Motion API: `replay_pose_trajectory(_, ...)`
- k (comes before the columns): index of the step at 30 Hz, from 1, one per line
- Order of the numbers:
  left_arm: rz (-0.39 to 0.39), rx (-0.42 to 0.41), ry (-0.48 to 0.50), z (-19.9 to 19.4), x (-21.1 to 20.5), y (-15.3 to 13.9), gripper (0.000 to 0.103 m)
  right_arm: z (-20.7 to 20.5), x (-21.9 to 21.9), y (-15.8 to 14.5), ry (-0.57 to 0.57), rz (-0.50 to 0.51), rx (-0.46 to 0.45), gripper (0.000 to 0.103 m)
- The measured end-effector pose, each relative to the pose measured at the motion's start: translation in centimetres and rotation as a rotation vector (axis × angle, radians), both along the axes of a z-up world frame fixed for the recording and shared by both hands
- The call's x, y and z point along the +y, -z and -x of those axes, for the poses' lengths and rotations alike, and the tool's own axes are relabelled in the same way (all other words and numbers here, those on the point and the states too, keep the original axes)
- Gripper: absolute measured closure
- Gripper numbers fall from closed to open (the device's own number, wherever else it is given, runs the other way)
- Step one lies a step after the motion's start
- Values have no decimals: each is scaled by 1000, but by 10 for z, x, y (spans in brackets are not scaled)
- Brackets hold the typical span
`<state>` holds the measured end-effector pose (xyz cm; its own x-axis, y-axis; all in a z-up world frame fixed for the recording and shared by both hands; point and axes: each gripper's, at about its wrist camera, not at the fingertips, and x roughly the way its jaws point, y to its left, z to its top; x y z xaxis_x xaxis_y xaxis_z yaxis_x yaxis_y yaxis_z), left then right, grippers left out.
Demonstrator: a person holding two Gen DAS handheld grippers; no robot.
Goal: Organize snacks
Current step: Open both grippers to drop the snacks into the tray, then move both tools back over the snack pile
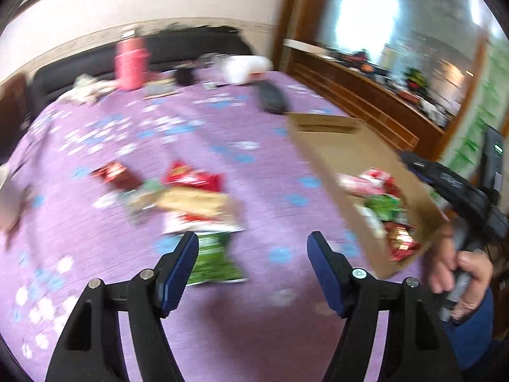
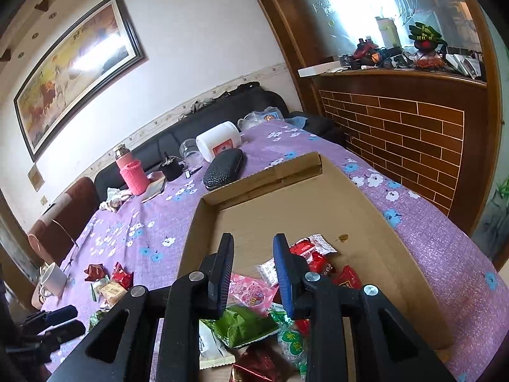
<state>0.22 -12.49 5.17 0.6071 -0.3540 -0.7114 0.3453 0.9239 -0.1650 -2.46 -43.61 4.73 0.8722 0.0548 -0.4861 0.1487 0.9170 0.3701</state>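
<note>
Risk first of a fumbled pick: left gripper [image 1: 253, 245] wide open and empty, poised above the green packet [image 1: 216, 261] at the near edge of the loose snack pile [image 1: 191, 197] on the purple tablecloth [image 1: 127, 146], in a badly smeared view. Easy from here to close on two overlapping wrappers at once, or to skate a pad over slick foil and shove the heap away from the cardboard box [image 2: 286, 172]. Second hazard at the box itself: already loaded with sorted snacks [image 2: 251, 289] bunched at its near end, and seemingly tipped in the left wrist view. Right gripper [image 2: 253, 238] nearly closed above that end, with nothing visible between its tips; impossible to tell whether pinching the near wall lower down. With a weak pinch, likely to slip and spill packets back onto the cloth; with no hold at all, liable to slide under the next drop. Worth minding too: both grippers working near the box's left wall, hence some chance of a knock during a hurried crossing. Further off, mug [image 2: 52, 278] near the table edge, well apart from the pile and probably safe.
</note>
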Motion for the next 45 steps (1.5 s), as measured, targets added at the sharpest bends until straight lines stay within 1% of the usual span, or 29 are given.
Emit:
replay_pose_trajectory(2,-13,34,-51,-9,14,8,32,0,0,0,-1,1,0,76)
replay_pose_trajectory(5,-17,73,-84,-20,21,21,32,-1,0,1,-4,8,-3,75)
replay_pose_trajectory(10,-56,103,-81,-33,12,44,34,1,3,0,-20,9,-11,75)
replay_pose_trajectory(13,-78,62,-90,-36,10,48,47,1,6,-1,-32,15,-18,75)
replay_pose_trajectory(14,-68,56,-90,-36,12,47,56,2,7,-1,-36,18,-21,75)
replay_pose_trajectory(15,-53,56,-81,-36,13,47,63,2,8,-1,-41,20,-24,75)
replay_pose_trajectory(17,-51,56,-81,-35,15,47,63,2,11,-2,-54,25,-32,75)
replay_pose_trajectory(20,-76,54,-98,-29,22,46,64,3,16,-4,-76,30,-42,75)
replay_pose_trajectory(24,-70,54,-148,-20,52,43,63,0,31,-3,-146,38,-18,75)
replay_pose_trajectory(26,-72,45,-193,-18,71,42,63,-1,47,-6,-211,37,6,75)
replay_pose_trajectory(28,-61,53,-242,-21,89,46,63,-6,70,-9,-331,-6,50,75)
replay_pose_trajectory(29,-19,64,-254,-23,98,47,63,-11,87,-10,-424,-49,89,75)
replay_pose_trajectory(30,10,68,-265,-24,104,46,63,-15,99,-9,-483,-85,122,75)
replay_pose_trajectory(31,7,64,-271,-24,105,47,63,-22,113,-9,-545,-130,161,75)
replay_pose_trajectory(33,4,62,-271,-24,104,47,63,-36,135,-8,-608,-176,219,75)
replay_pose_trajectory(35,12,63,-272,-24,103,47,63,-55,154,-6,-630,-169,272,75)
replay_pose_trajectory(38,38,66,-272,-24,104,46,63,-93,181,5,-635,-95,343,75)
replay_pose_trajectory(40,44,66,-271,-24,105,47,63,-113,186,17,-625,-93,377,75)
replay_pose_trajectory(42,51,67,-271,-24,105,47,63,-132,188,29,-610,-101,386,75)
replay_pose_trajectory(43,55,67,-271,-23,107,47,63,-140,190,36,-613,-100,409,73)
replay_pose_trajectory(44,58,67,-270,-24,108,47,63,-145,191,41,-613,-100,429,68)
replay_pose_trajectory(45,58,68,-270,-24,108,47,63,-149,192,48,-615,-113,444,67)
